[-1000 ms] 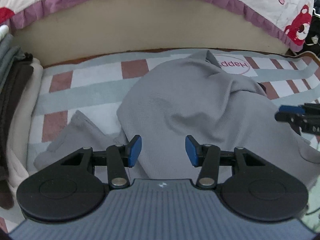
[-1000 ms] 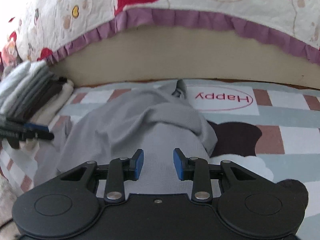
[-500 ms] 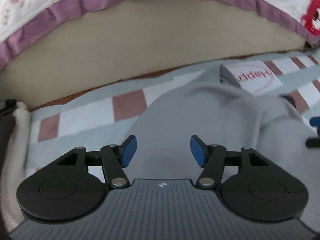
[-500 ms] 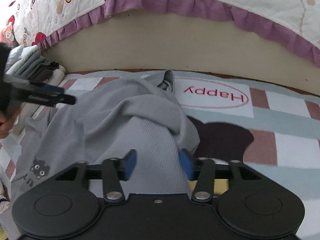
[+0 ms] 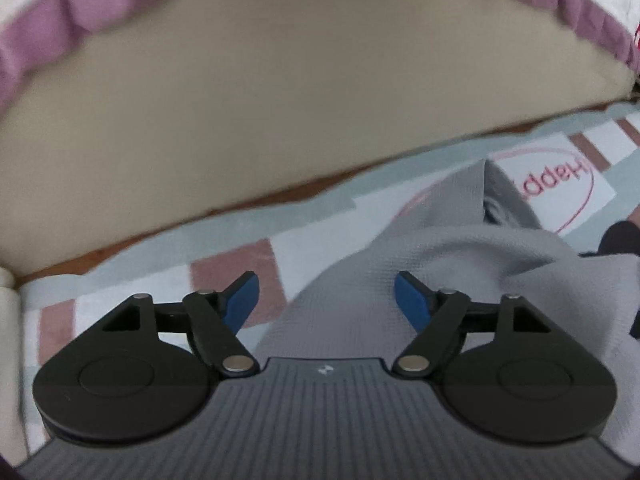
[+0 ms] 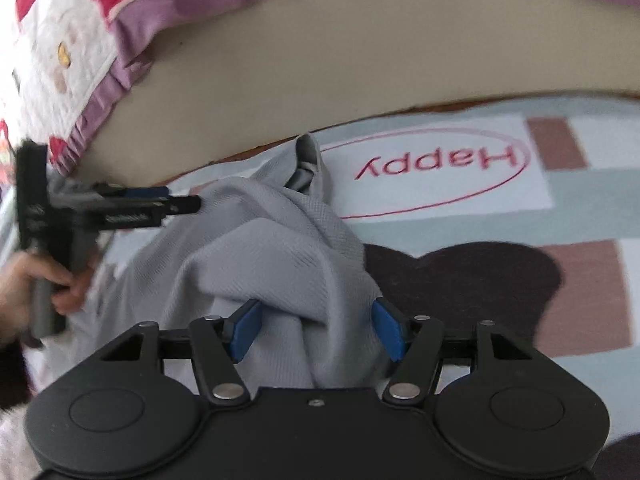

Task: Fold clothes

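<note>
Beige mattress side (image 5: 248, 120) fills the upper half of both views, with a purple-frilled quilt (image 6: 132, 40) hanging over its top edge. Below it lies a checked rug (image 5: 224, 268) in pale blue, white and dusty pink, printed with a red oval reading "Happy" (image 6: 436, 164) and a dark bear shape (image 6: 460, 276).

At the far left of my right wrist view, my left hand (image 6: 36, 284) grips the handle of my left claw (image 6: 182, 202), seen side-on at the upper left edge of the grey garment (image 6: 264, 248). My left wrist view shows that claw (image 5: 326, 296) from behind, its blue pads (image 5: 240, 300) spread wide apart, nothing between them, with the grey garment (image 5: 440, 264) lying under and ahead of it in the lower right of the frame.

The garment sits crumpled on the rug, a peak of cloth rising towards the mattress just left of the "Happy" oval, its right edge overlapping the bear shape.

In the lower centre of my right wrist view, my right claw (image 6: 316, 332) is spread around a bunched fold of the garment. The left pad (image 6: 246, 330) touches the cloth; the right pad sits just at the fold's edge. The fingers are apart, not clamped.
</note>
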`<state>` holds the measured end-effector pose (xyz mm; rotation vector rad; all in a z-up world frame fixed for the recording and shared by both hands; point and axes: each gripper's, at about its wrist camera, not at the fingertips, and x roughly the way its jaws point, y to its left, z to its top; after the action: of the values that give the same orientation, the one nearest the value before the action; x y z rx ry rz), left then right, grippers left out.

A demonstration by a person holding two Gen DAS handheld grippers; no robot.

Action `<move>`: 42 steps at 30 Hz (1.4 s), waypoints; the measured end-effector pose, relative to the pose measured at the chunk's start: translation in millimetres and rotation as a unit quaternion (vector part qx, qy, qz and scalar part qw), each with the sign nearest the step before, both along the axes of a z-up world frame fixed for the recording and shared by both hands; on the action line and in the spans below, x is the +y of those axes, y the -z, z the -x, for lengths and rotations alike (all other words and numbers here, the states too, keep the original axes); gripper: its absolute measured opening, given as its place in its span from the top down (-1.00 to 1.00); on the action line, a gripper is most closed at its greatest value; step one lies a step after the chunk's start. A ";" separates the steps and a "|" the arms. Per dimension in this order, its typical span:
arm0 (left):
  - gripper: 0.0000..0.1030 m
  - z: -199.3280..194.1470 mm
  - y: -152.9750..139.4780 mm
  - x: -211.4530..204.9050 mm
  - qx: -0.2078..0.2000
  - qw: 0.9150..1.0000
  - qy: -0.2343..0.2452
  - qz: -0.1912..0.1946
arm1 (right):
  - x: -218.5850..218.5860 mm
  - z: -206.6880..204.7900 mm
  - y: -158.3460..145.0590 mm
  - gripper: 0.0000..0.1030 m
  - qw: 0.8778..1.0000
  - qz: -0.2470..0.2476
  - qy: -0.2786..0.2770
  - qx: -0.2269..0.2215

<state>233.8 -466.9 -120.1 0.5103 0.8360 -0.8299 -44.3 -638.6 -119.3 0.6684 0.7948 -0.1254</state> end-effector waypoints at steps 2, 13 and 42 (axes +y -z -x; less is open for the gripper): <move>-0.46 -1.2 9.1 -5.0 0.001 1.000 -0.002 -0.009 | 0.9 -6.3 1.1 0.88 1.000 -0.018 -0.007 -0.010; 0.90 14.5 -5.2 30.1 0.055 0.992 -0.073 0.093 | 56.9 22.3 -96.5 0.89 0.977 0.175 -0.027 -0.122; 0.92 133.0 -102.1 190.7 -0.085 0.974 -0.137 0.159 | 129.8 53.5 -48.1 0.89 0.987 0.125 0.002 -0.100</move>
<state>100.9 -276.2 -18.0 0.1744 0.5848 -0.6389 -97.8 -508.7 -71.2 0.4375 0.5729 -0.1558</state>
